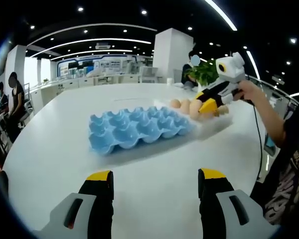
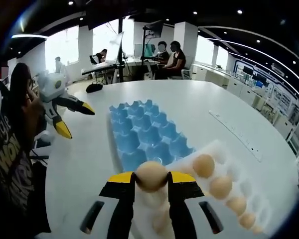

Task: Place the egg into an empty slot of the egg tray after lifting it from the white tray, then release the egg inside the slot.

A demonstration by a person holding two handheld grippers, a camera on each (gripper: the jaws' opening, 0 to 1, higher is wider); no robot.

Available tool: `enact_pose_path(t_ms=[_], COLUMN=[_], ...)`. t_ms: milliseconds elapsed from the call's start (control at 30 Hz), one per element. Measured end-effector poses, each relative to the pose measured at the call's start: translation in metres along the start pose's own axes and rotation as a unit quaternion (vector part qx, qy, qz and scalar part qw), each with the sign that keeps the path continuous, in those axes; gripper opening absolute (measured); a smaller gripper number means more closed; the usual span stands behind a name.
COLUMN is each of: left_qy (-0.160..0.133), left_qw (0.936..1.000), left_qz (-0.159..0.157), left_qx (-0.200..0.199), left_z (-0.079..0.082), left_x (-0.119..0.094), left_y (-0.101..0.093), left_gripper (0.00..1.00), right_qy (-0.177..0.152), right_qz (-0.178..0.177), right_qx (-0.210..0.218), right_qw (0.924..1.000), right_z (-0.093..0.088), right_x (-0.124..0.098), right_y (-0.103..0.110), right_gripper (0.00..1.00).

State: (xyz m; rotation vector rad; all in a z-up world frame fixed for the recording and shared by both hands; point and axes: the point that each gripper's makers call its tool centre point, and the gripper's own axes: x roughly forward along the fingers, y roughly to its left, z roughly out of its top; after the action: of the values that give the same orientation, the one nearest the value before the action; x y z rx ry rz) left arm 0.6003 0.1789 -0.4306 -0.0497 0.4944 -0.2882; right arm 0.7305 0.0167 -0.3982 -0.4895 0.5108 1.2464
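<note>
At bottom centre of the right gripper view, the egg (image 2: 151,176) sits clamped between the right gripper (image 2: 150,180) tips, above the white tray (image 2: 217,149) holding more eggs (image 2: 221,187). The blue egg tray (image 2: 144,134) lies empty beyond. The left gripper (image 1: 156,178) stands wide, holding nothing.

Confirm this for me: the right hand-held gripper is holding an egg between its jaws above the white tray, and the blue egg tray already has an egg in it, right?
Not quite. The right gripper view shows the blue egg tray with every visible slot empty. The right hand-held gripper does hold an egg above the white tray.
</note>
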Motion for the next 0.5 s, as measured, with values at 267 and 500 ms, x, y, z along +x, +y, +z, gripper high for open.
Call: enact_pose_path(t_ms=[267, 500], left_qy=[0.000, -0.001], left_qw=[1.0000, 1.0000], left_qz=[-0.001, 0.000], left_qx=[0.001, 0.000], left_z=[0.000, 0.000], left_x=[-0.001, -0.001], left_y=[-0.001, 0.000], left_gripper=[0.70, 0.70], right_qy=[-0.007, -0.017], right_qz=[0.004, 0.012], right_qx=[-0.006, -0.011], right_qw=[0.9999, 0.9997], right_z=[0.008, 0.017], right_x=[0.004, 0.010], right_y=[0.004, 0.012], right_gripper=[0.27, 0.27])
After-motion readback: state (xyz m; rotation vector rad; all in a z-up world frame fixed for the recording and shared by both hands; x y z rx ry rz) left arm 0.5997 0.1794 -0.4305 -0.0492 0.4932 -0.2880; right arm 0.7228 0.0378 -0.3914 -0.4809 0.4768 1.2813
